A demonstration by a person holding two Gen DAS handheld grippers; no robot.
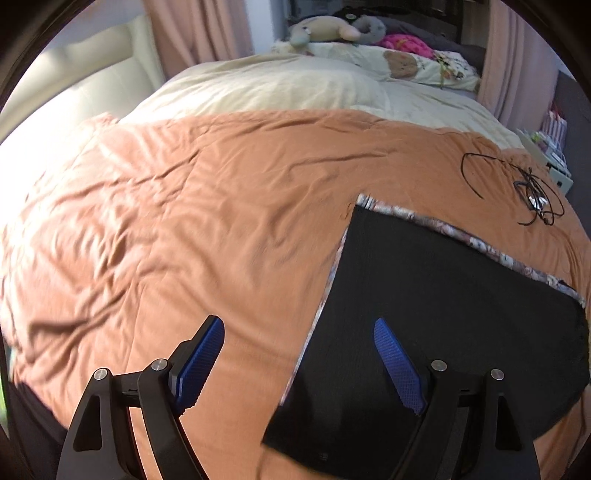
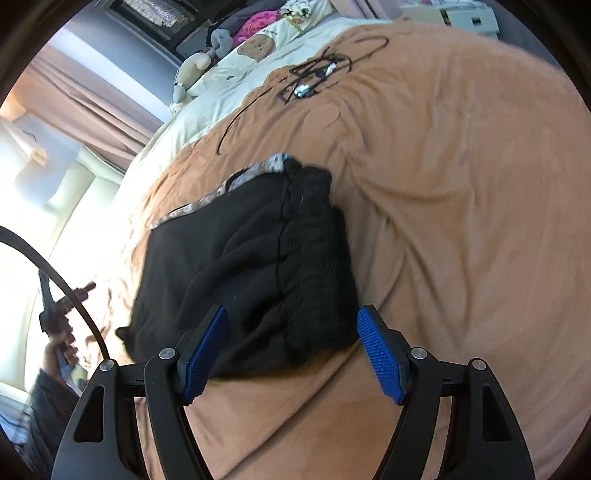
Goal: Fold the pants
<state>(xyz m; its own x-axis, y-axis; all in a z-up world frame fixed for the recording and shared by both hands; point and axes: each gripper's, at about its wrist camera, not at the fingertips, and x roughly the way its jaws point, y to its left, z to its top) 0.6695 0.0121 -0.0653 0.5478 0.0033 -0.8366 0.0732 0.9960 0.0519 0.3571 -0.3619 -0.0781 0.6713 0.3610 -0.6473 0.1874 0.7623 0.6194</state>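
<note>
Both hand-held grippers, black with blue ribbed pads, hang open above the bed with nothing between their fingers. Under the left gripper (image 1: 299, 363) lies wrinkled orange bedding (image 1: 192, 206), with its right pad over the corner of the black folded pants (image 1: 436, 295). Just beyond the right gripper (image 2: 291, 349), those pants (image 2: 240, 266) rest as a flat bundle on the bedding, ribbed waistband to the right, a patterned lining peeking along the far edge. Past them sits a tangled black cable (image 1: 532, 192). Farther off, a cream duvet (image 1: 266, 85), then a stuffed toy (image 1: 325, 31) by pink curtains (image 1: 199, 29).
</note>
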